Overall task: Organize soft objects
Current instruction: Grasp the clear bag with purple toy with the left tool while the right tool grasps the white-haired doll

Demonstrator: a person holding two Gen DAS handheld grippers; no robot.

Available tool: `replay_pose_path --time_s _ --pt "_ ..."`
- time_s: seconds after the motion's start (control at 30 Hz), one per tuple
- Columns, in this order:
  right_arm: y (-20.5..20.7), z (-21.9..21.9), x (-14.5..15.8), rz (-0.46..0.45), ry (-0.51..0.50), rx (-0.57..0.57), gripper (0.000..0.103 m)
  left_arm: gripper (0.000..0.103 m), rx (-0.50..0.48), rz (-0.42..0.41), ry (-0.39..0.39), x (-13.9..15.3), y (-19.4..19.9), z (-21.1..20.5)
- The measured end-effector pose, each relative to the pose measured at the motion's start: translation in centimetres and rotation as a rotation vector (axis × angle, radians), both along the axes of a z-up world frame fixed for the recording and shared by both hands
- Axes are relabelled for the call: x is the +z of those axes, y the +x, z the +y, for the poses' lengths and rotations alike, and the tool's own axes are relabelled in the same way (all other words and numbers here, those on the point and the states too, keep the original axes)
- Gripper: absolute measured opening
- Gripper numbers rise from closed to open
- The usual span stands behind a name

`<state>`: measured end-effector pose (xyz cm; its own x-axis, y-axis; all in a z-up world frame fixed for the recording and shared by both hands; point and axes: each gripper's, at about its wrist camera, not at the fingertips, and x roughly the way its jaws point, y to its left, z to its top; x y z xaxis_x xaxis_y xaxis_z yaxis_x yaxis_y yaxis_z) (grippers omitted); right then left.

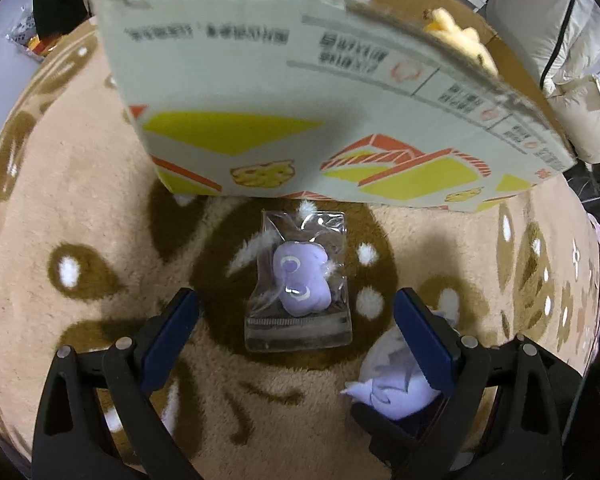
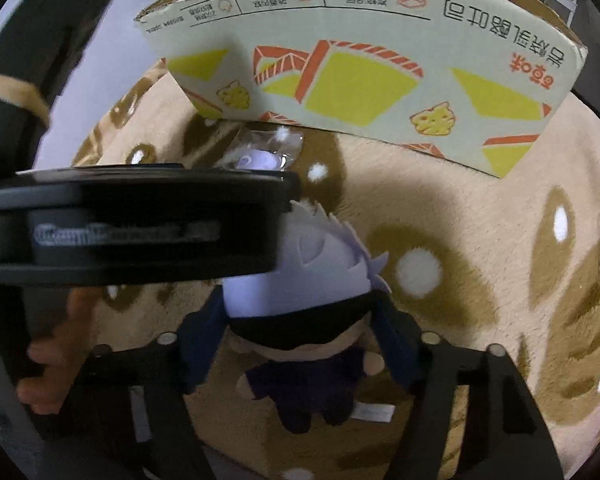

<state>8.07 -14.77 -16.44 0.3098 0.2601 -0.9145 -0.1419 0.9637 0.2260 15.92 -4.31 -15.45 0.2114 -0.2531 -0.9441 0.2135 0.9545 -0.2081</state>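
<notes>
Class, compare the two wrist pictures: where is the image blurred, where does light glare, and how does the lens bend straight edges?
Left wrist view: the printed cardboard box is smeared along its top edge and bowed by the fisheye; the clear plastic bag holding a purple plush shows small glints. Right wrist view: the left gripper's black body is blurred, its lettering unreadable; the box's edges curve.

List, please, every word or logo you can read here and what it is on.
"百草味": orange, upside down, on printed cardboard box.
"岩烧乳酪吐司": dark, upside down, same box; best reading.
Box's small print: too small.
Logo on black housing of left gripper: blurred.
White tag on dark-clothed plush doll: unreadable.
</notes>
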Motion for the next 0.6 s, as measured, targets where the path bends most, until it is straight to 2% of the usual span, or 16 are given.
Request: replay_pose_path --time_s 0.13,0.27,0.33,0.4,0.53,0.6 --pt "-0.1 -0.6 0.8 -0.051 -0.084 -0.038 0.071 0.096 0.006 -0.011 0.019 -0.4 0.4 -0.3" --pt "0.4 -2.2 0.8 -0.032 -0.077 -0.101 0.071 0.095 0.006 -0.026 0.052 -0.9 0.8 -0.9" --pt "0.5 -2.7 0.6 -0.024 -0.066 -0.116 0.071 0.092 0.001 -0.036 0.095 -1.3 0.9 -1.4" --pt "0.5 -2.7 0.6 -0.026 -0.069 -0.114 0.071 0.084 0.003 -0.053 0.124 -1.4 0.9 -1.6" --pt "0.5 -2.4 0.7 -0.039 -0.099 -0.094 0.071 0.07 0.026 -0.062 0.12 -0.9 0.9 -0.7" --pt "0.5 -2.3 0.7 -0.041 -0.1 -0.094 0.071 0.054 0.044 -0.069 0.115 -0.7 0.6 -0.3"
